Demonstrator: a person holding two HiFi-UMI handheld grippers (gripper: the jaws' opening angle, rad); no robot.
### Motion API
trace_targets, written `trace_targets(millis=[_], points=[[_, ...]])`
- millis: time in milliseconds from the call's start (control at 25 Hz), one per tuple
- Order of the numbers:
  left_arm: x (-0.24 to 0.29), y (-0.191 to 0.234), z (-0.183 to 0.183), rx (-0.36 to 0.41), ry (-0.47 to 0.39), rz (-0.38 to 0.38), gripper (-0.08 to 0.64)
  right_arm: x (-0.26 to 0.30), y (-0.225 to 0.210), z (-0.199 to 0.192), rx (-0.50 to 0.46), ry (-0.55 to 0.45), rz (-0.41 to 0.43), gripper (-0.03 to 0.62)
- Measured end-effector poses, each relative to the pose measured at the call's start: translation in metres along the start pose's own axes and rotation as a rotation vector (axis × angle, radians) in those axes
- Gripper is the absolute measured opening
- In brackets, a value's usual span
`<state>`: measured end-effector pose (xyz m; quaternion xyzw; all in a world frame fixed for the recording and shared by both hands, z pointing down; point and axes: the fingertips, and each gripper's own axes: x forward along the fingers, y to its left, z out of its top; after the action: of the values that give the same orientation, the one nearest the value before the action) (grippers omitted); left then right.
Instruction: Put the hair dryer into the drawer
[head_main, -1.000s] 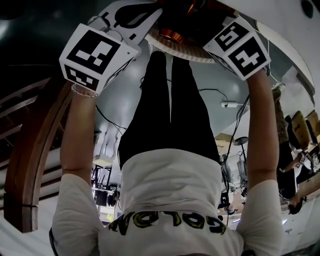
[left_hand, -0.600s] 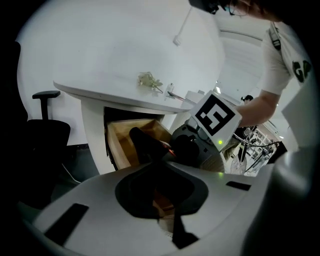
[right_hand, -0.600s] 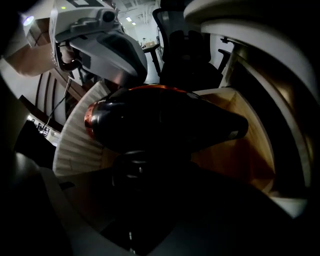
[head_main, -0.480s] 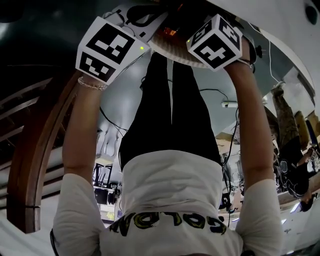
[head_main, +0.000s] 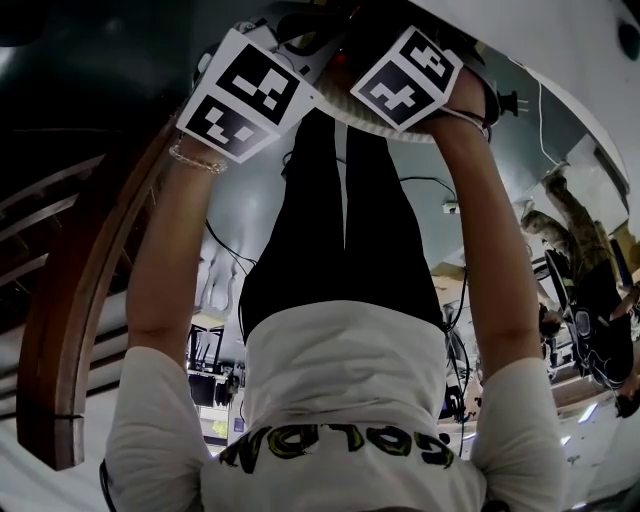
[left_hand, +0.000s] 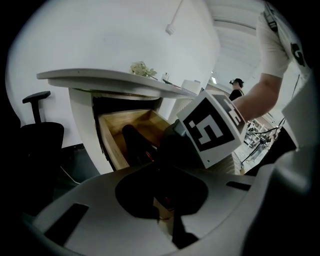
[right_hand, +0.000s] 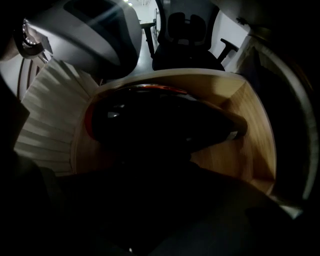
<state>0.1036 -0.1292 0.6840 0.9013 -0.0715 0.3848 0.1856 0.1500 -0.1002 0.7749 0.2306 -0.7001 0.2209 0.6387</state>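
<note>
Both arms reach out straight and nearly parallel, and the left wrist wears a bracelet (head_main: 195, 158). The left gripper (head_main: 250, 95) and the right gripper (head_main: 405, 75) sit close together at the open drawer (left_hand: 112, 137), under the edge of a white tabletop (left_hand: 115, 80).

The hair dryer (right_hand: 165, 120), black with a reddish ring, lies on the drawer's wooden floor. Its thick end is by the left wall and its narrow end points toward the far right corner.

The right gripper hangs over the drawer's near edge. Its jaws are lost in shadow where they meet the dryer's body, so I cannot tell whether they grasp it or are released. The left gripper is held just outside the drawer's front edge, beside the right one. Its own view does not show clearly whether its jaws are clenched or parted.

An office chair (left_hand: 37, 135) stands off to the drawer's side.
</note>
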Motion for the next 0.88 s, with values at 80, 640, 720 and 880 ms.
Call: trace_targets(millis=[80,640,720,880], points=[[0.002,0.0,-0.002,0.011,0.015,0.0,0.018,0.001,-0.001,0.0,-0.007,0.017,-0.015,0.244],[0.003,0.004,-0.002,0.036,0.071,0.02,0.014,0.005,-0.005,-0.001,-0.057,0.117,-0.094,0.252],[0.002,0.005,-0.001,0.043,0.074,0.032,0.014,0.005,-0.005,-0.002,-0.053,0.12,-0.091,0.253],[-0.012,0.011,0.006,0.085,0.07,0.101,0.014,-0.007,-0.008,0.003,-0.041,0.079,-0.104,0.279]])
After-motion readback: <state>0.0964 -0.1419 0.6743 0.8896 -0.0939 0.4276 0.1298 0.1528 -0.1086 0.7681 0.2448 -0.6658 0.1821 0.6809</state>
